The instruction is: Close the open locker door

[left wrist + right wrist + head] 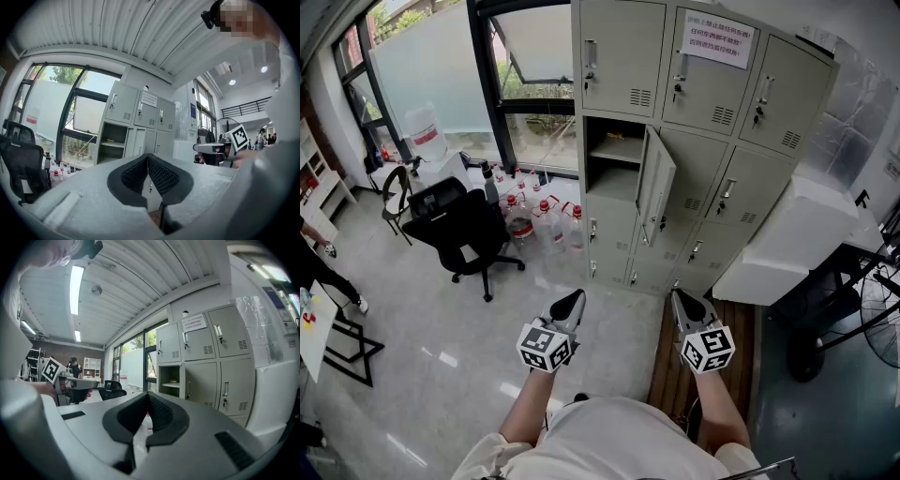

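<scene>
A grey locker bank (703,103) stands ahead against the wall. One door (657,184) in its left column, middle row, hangs swung outward, and the compartment (614,155) behind it is bare with a shelf. That open compartment also shows in the left gripper view (111,140) and the right gripper view (169,380). Both grippers are held low in front of the person, well short of the lockers. My left gripper (574,296) (148,157) is shut with nothing in it. My right gripper (679,296) (147,394) is shut and empty too.
A black office chair (464,230) and several water bottles (544,220) stand left of the lockers by the window. A large white wrapped box (797,234) sits to the right, with a fan (881,337) beyond it. A wooden board (673,375) lies on the floor under the right gripper.
</scene>
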Available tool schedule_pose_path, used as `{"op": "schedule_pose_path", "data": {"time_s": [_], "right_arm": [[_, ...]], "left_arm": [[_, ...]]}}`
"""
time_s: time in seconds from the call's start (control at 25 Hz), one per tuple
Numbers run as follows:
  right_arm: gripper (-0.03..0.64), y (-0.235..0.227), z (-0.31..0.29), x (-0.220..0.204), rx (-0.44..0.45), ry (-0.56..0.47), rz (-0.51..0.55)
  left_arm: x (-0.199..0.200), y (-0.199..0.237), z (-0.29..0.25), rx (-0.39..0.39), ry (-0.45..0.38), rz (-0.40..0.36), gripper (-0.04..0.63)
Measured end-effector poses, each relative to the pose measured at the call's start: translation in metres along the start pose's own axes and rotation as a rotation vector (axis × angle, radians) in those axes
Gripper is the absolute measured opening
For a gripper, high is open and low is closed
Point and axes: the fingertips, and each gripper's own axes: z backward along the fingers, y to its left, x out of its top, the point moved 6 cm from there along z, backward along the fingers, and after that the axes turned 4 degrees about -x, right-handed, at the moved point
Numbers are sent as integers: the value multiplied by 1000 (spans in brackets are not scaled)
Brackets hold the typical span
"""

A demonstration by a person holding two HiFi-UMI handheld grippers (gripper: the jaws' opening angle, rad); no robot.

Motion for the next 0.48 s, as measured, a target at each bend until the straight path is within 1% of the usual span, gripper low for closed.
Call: {"op": "schedule_pose_path", "data": {"time_s": [0.24,0.48], "right_arm": [[2,2,-1,0,1,-5,-5],[3,0,-2,-2,-13,-6,-44]], "left_arm": [[0,2,2,3,3,-1,15],[-1,4,3,6,4,4,15]]}}
